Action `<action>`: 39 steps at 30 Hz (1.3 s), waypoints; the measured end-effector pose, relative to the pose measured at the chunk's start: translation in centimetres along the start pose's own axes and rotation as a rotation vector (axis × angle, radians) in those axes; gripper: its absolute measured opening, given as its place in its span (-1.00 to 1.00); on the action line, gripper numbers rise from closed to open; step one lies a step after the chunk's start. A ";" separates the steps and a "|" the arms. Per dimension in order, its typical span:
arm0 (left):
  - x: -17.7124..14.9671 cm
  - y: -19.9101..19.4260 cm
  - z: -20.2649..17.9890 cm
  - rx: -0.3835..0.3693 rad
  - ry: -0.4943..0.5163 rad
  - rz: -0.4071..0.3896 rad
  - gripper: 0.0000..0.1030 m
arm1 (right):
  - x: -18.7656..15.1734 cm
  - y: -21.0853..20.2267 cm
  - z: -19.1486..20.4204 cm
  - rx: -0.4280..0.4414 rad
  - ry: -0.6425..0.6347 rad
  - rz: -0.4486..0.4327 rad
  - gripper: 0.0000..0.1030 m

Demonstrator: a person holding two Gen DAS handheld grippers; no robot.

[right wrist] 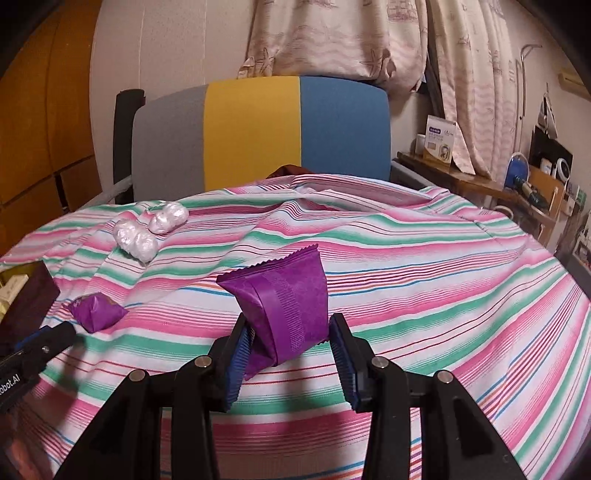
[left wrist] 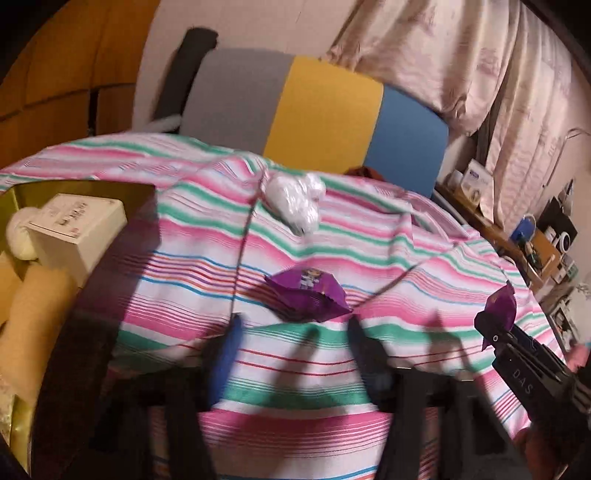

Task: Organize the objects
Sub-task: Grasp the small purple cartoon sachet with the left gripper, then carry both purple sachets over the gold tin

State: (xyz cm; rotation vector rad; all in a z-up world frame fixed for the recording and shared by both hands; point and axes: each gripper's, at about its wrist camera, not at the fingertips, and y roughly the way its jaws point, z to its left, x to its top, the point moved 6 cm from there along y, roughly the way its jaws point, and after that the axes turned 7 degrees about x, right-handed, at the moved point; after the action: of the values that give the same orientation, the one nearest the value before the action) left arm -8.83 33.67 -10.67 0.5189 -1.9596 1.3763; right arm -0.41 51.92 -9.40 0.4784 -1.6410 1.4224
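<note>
Two purple packets (right wrist: pixel 96 312), one (right wrist: pixel 291 306) in right claw (right wrist: pixel 288 354), left claw (left wrist: pixel 291 350) blurred.

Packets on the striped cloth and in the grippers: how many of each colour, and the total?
Purple packets: 2, one on the cloth, one in the right gripper
White packets: 2
Total: 4

Home room, curtains (right wrist: pixel 332 33), striped tablecloth (right wrist: pixel 406 258)

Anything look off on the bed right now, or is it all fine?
The striped sheet is rumpled into folds. The purple packet in the right gripper stands tilted, pinched at one end. Nothing looks spilled or torn.
</note>
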 end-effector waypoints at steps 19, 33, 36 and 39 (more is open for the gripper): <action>2.4 5.5 -1.4 -0.065 0.045 0.092 -0.11 | -0.9 1.1 -0.8 0.005 0.049 0.035 -0.17; 0.3 0.8 0.5 -0.110 -0.025 0.036 -0.18 | -0.7 0.6 -0.3 -0.013 0.018 0.007 -0.17; -0.9 -0.9 0.4 -0.136 -0.010 0.033 -0.18 | -0.7 0.4 -0.2 -0.016 0.010 0.000 -0.17; -2.1 -3.1 0.0 -0.159 0.042 0.014 -0.18 | -0.6 0.3 0.1 -0.025 -0.008 -0.008 -0.17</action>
State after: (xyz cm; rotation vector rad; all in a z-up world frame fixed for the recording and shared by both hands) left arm -5.37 32.39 -10.11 0.3991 -2.0208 1.2174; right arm -0.33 51.72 -10.02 0.4767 -1.6594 1.3948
